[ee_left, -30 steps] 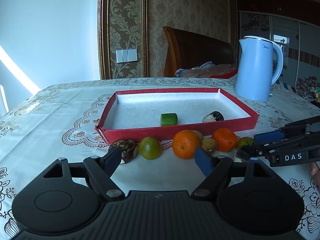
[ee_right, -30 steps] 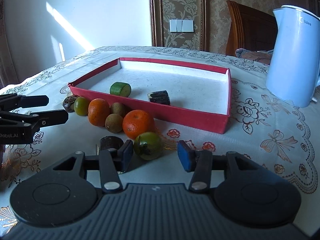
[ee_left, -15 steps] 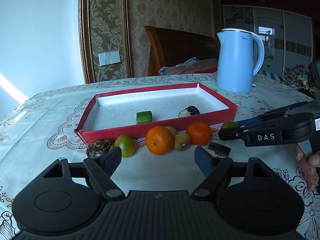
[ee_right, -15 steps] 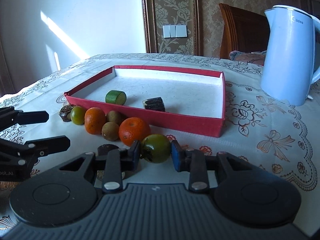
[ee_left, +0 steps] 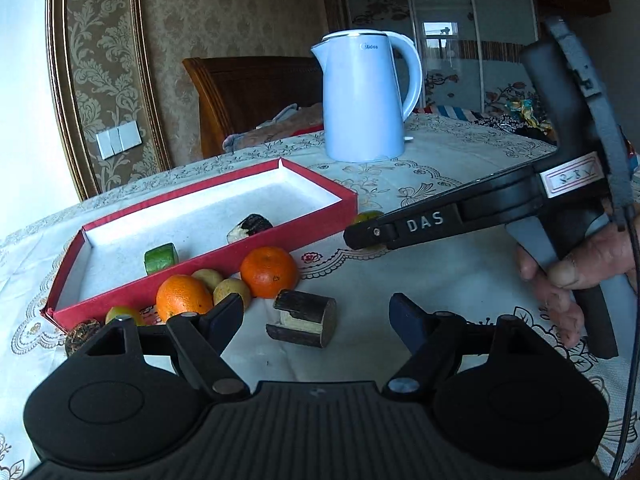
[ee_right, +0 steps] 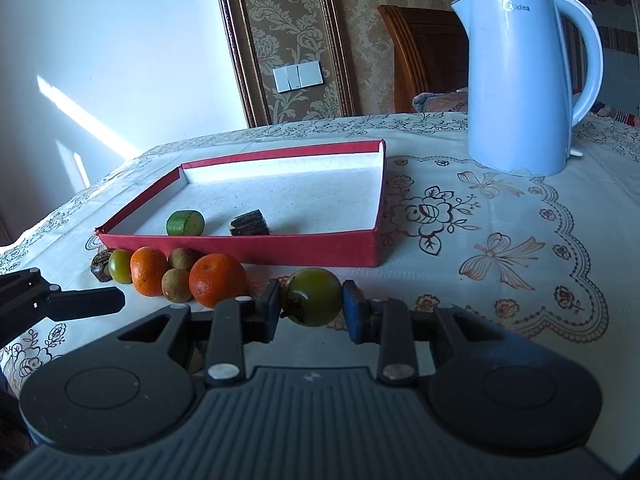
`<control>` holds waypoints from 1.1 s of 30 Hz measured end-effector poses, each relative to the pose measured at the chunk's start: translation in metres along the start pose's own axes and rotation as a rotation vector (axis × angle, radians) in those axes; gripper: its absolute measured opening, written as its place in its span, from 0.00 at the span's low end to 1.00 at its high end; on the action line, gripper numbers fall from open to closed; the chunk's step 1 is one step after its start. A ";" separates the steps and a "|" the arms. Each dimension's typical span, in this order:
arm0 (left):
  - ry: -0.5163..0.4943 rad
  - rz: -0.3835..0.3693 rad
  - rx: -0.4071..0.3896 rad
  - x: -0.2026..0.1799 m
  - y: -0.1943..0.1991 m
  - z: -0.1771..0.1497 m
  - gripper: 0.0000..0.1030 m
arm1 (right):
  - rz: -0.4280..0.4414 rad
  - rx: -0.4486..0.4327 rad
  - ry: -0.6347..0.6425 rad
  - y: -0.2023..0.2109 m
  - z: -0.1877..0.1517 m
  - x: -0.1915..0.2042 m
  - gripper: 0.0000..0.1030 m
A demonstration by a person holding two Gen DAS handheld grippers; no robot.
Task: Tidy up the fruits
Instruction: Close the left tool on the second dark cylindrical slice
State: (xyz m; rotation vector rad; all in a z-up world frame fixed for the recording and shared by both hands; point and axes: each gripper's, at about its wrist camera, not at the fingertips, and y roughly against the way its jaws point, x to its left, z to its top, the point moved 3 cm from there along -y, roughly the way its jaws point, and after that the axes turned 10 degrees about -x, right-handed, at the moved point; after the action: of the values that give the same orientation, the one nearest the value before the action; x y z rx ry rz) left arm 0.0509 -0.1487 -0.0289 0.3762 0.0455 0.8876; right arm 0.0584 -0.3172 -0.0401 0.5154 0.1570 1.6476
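Right gripper (ee_right: 311, 307) clamps a green fruit (ee_right: 312, 297) just before the red tray's near wall (ee_right: 280, 246), open tablecloth (ee_right: 500, 280) rightward, left gripper (ee_left: 316, 314) spread wide around a dark log-shaped piece (ee_left: 304, 318), tray holding a green chunk (ee_right: 185, 222) and dark chunk (ee_right: 250, 223), oranges (ee_right: 217, 279) lined outside.

— What does my left gripper (ee_left: 316, 312) look like from here?

— I see matte black linkages, silver rivets, round discs, a ribbed grey base and blue pads (ee_left: 404, 314).

— And my right gripper (ee_left: 360, 236)?

— I read white "DAS" lettering on its black finger, a white handwritten label further back, a grey upright handle and a thin black cable.
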 end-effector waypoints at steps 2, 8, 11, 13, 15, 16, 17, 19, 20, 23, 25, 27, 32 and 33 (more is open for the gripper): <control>0.048 -0.003 0.032 0.008 -0.008 -0.002 0.78 | 0.005 -0.002 -0.012 0.001 -0.001 -0.002 0.29; 0.093 -0.024 0.080 0.014 -0.018 -0.005 0.64 | 0.016 -0.004 -0.023 0.000 -0.001 -0.003 0.30; 0.086 -0.031 0.111 0.012 -0.023 -0.007 0.46 | 0.018 -0.001 -0.024 -0.001 -0.001 -0.003 0.30; 0.103 -0.035 0.109 0.014 -0.022 -0.007 0.39 | 0.018 -0.002 -0.024 0.000 -0.002 -0.003 0.30; 0.112 -0.037 0.108 0.014 -0.022 -0.007 0.39 | 0.017 -0.003 -0.024 0.000 -0.001 -0.003 0.30; 0.112 -0.036 0.108 0.014 -0.022 -0.007 0.38 | 0.016 -0.003 -0.024 0.000 -0.001 -0.003 0.30; 0.110 -0.035 0.107 0.014 -0.022 -0.007 0.38 | 0.015 -0.004 -0.024 0.000 -0.001 -0.003 0.30; 0.109 -0.032 0.107 0.014 -0.022 -0.007 0.37 | 0.015 -0.005 -0.024 0.000 -0.001 -0.003 0.30; 0.110 -0.029 0.106 0.014 -0.022 -0.007 0.37 | 0.014 -0.007 -0.025 0.001 -0.001 -0.004 0.30; 0.120 -0.018 0.094 0.016 -0.021 -0.007 0.37 | 0.013 -0.014 -0.025 0.002 -0.001 -0.003 0.30; 0.129 -0.008 0.077 0.018 -0.018 -0.006 0.37 | 0.014 -0.018 -0.026 0.002 0.000 -0.003 0.30; 0.138 0.004 0.054 0.020 -0.014 -0.005 0.37 | 0.015 -0.025 -0.026 0.003 0.000 -0.002 0.30; 0.160 0.049 0.006 0.027 -0.006 -0.002 0.37 | 0.025 -0.042 -0.016 0.003 0.005 0.004 0.30; 0.162 0.060 -0.003 0.029 -0.004 -0.001 0.37 | 0.027 -0.046 -0.013 0.003 0.006 0.006 0.30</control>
State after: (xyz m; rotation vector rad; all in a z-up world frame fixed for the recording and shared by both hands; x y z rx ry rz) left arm 0.0721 -0.1291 -0.0279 0.3032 0.1832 0.9762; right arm 0.0579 -0.3129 -0.0320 0.4952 0.1023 1.6702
